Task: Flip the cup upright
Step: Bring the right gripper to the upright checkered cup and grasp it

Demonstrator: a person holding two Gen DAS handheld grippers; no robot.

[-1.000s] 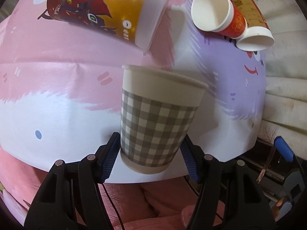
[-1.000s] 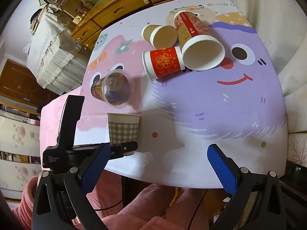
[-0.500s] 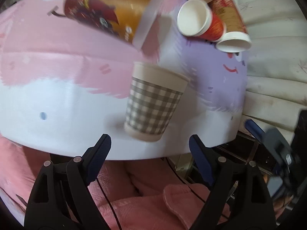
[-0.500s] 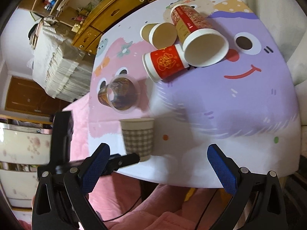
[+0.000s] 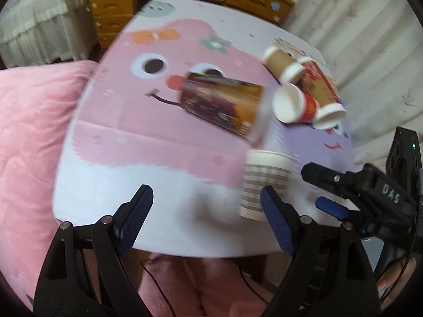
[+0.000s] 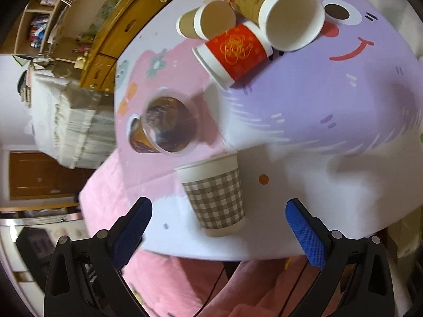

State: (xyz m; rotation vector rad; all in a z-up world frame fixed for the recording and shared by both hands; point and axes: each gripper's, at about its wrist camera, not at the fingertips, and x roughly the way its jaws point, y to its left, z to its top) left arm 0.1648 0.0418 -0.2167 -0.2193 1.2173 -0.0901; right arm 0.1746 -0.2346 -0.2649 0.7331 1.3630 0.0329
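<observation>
A grey checked paper cup [image 6: 215,192] stands upright, mouth up, near the table's front edge; it also shows in the left wrist view [image 5: 263,182], blurred. My left gripper [image 5: 206,211] is open and empty, to the left of the cup and back from it. My right gripper [image 6: 219,224] is open and empty, with the checked cup just beyond its fingertips, between their lines. The right gripper's body shows in the left wrist view [image 5: 370,192] at the right.
A clear plastic cup with a dark print [image 6: 166,126] lies on its side behind the checked cup. A red cup [image 6: 235,52], a brown cup [image 6: 208,22] and a tall red-gold cup [image 6: 275,13] lie on their sides further back. A pink quilt [image 5: 29,137] is at the left.
My left gripper let go of the checked cup, opened and drew back and to the left. My right gripper moved closer, so the cup now lies ahead between its fingers.
</observation>
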